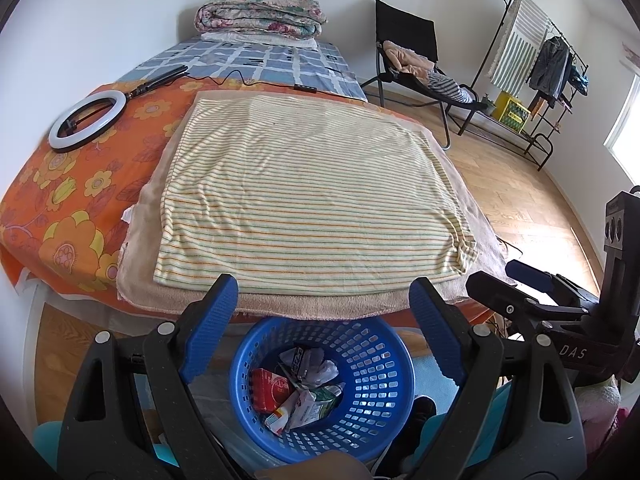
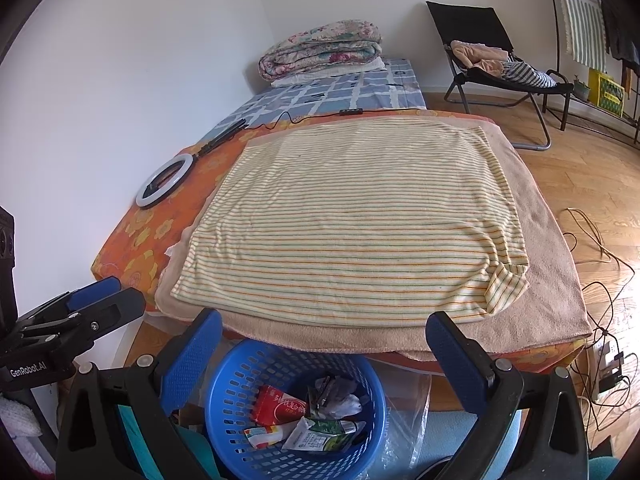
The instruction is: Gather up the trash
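Both grippers hang over the round blue perforated plastic basket (image 1: pixel 324 384) that stands on the floor at the foot of the bed, and it already holds the trash: a red carton (image 1: pixel 270 390), a green-and-white packet (image 1: pixel 320 400) and crumpled grey wrappers (image 1: pixel 316 366). The left gripper (image 1: pixel 322 312) has its fingers wide apart with nothing between them, and the right gripper (image 2: pixel 324 346) is the same, spread and empty. No loose litter shows on the striped yellow towel (image 1: pixel 308 196) or the peach blanket under it, so the collecting looks close to finished; a good next move would be a slow sweep of the bed and floor for missed scraps before drawing back. The basket sits partly under the overhanging blanket edge, which could snag fingers lowered carelessly. A white ring light (image 1: pixel 88 120) with its black cable lies on the orange flowered sheet (image 1: pixel 60 208), well apart, and cords (image 2: pixel 600 300) trail on the wooden floor to the right.
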Action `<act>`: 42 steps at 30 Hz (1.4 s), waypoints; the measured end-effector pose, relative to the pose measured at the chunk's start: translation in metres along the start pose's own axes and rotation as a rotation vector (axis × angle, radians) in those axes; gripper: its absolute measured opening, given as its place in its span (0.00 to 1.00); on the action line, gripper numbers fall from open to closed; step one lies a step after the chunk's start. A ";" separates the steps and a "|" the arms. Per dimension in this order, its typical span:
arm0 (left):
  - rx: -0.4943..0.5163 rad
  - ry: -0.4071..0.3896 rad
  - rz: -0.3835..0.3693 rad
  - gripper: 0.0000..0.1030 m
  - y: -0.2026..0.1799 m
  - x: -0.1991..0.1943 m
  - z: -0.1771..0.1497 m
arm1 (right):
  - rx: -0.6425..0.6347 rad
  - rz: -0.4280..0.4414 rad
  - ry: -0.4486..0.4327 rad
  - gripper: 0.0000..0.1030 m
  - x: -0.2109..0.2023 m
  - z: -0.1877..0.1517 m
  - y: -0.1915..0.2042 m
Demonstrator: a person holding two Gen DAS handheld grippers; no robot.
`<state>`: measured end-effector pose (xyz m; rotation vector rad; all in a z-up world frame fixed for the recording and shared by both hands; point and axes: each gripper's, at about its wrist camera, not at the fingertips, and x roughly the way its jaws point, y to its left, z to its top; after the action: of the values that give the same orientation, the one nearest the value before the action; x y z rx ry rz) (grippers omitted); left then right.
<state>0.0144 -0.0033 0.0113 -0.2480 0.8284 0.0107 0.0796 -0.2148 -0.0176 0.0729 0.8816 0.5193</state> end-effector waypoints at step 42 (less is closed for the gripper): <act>-0.002 0.004 0.000 0.87 0.003 0.002 0.002 | 0.014 -0.007 -0.005 1.00 -0.001 0.001 0.005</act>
<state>0.0167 -0.0005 0.0104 -0.2501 0.8328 0.0105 0.0783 -0.2105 -0.0148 0.0835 0.8808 0.5065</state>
